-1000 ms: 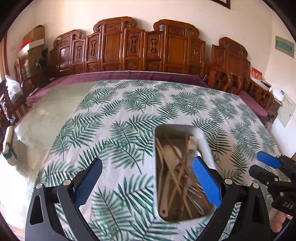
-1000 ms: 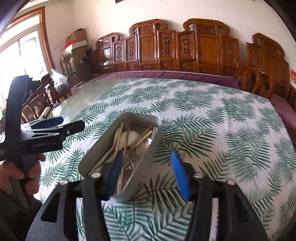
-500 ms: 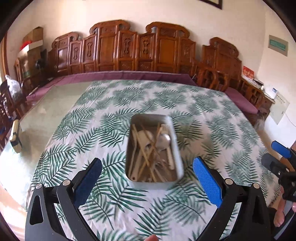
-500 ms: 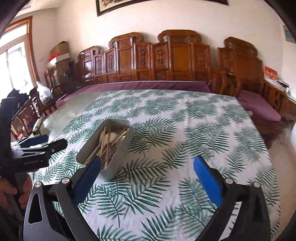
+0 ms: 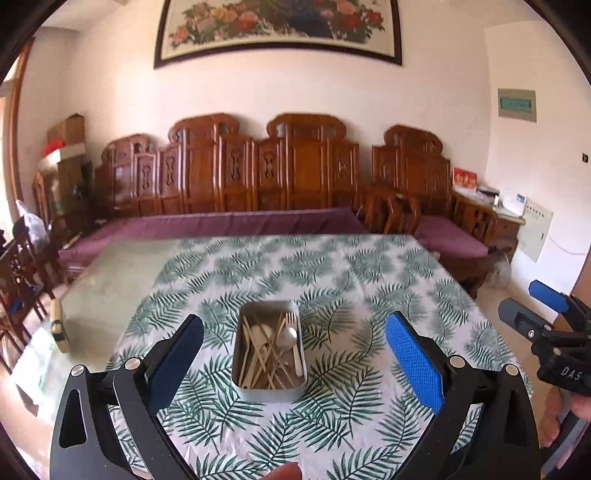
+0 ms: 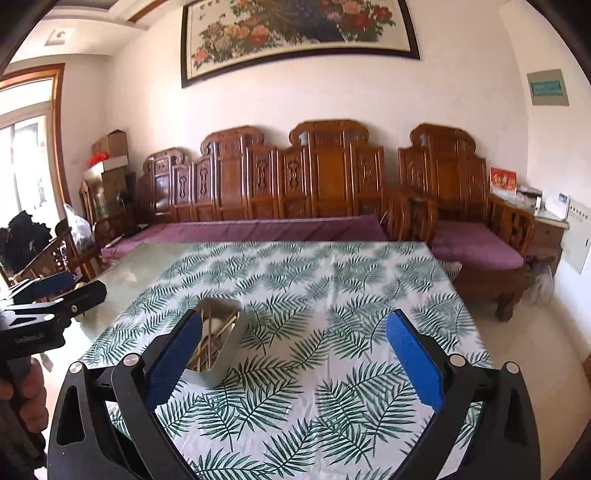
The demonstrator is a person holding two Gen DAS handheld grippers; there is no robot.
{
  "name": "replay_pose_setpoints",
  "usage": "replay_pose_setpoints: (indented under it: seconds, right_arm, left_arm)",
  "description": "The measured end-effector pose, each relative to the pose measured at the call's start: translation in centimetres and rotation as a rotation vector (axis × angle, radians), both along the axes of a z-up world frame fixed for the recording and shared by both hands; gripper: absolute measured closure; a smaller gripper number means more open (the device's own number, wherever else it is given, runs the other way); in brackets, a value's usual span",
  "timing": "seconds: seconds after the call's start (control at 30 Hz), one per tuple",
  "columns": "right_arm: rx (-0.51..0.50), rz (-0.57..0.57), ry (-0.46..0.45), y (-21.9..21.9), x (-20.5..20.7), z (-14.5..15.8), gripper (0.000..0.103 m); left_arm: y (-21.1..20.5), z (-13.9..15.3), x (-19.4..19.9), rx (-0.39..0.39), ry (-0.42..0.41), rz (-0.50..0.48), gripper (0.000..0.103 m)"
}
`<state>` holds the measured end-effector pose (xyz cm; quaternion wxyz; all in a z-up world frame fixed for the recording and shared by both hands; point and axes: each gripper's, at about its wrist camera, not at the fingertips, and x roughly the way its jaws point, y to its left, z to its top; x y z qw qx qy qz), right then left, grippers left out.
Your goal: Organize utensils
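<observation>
- The grey metal box (image 5: 269, 347) sits on the table, with wooden chopsticks (image 5: 258, 356), a silver spoon (image 5: 287, 338) and a silver fork (image 5: 293, 332) lying all jumbled inside it.
- The box is straight in front of the left gripper (image 5: 293, 354) and a little way off. Its long side runs away from the gripper, toward the far end of the table.
- From the right gripper (image 6: 293, 356) the box (image 6: 218, 343) lies off to the left, partly hidden behind the left blue pad.
- I think the left gripper lines up better with the box, so it looks like the handier one to reach in next.
- The left gripper is spread wide with nothing in it.
- The right gripper is spread wide too, and empty. Its jaws have just been opening, and nothing is between them.
- The table has a white cloth with green leaves (image 5: 332, 280) on it. One bare shiny part (image 5: 107, 291) shows on the left.
- Behind the table is a carved brown wooden bench (image 5: 273, 173) with purple cushions, and a big flower painting (image 5: 280, 22) hangs on the wall.
</observation>
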<state>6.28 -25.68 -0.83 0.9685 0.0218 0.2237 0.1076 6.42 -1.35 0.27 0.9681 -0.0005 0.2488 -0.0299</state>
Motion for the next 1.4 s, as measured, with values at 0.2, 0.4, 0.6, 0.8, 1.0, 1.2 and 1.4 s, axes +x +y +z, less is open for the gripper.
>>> replay_pose_setpoints:
  seconds: [0.2, 0.4, 0.6, 0.8, 1.0, 1.2, 1.4]
  right_arm:
    - [0.014, -0.001, -0.037, -0.6, -1.6, 1.4, 0.003]
    - [0.021, 0.000, -0.049, -0.9, -2.4, 1.8, 0.003]
    - [0.022, 0.000, -0.054, -1.0, -2.7, 2.0, 0.003]
    - [0.021, -0.002, -0.054, -0.7, -2.6, 2.1, 0.003]
    - [0.021, -0.001, -0.054, -0.7, -2.6, 2.1, 0.003]
    - [0.022, -0.001, -0.053, -0.7, -2.6, 2.1, 0.003]
    - [0.017, -0.001, -0.053, -0.4, -2.7, 2.1, 0.003]
  left_arm:
    - [-0.2, 1.4, -1.6, -0.008, -0.020, -0.007, 0.008]
    - [-0.8, 1.8, -2.5, 0.003, -0.033, -0.020, 0.008]
    - [-0.9, 1.6, -2.7, 0.007, -0.030, -0.019, 0.008]
    - [-0.9, 1.4, -2.5, 0.012, -0.023, -0.019, 0.008]
    - [-1.0, 1.3, -2.5, 0.013, -0.021, -0.022, 0.008]
    - [-1.0, 1.2, -2.5, 0.015, -0.019, -0.023, 0.008]
    - [-0.9, 1.2, -2.5, 0.015, -0.017, -0.025, 0.008]
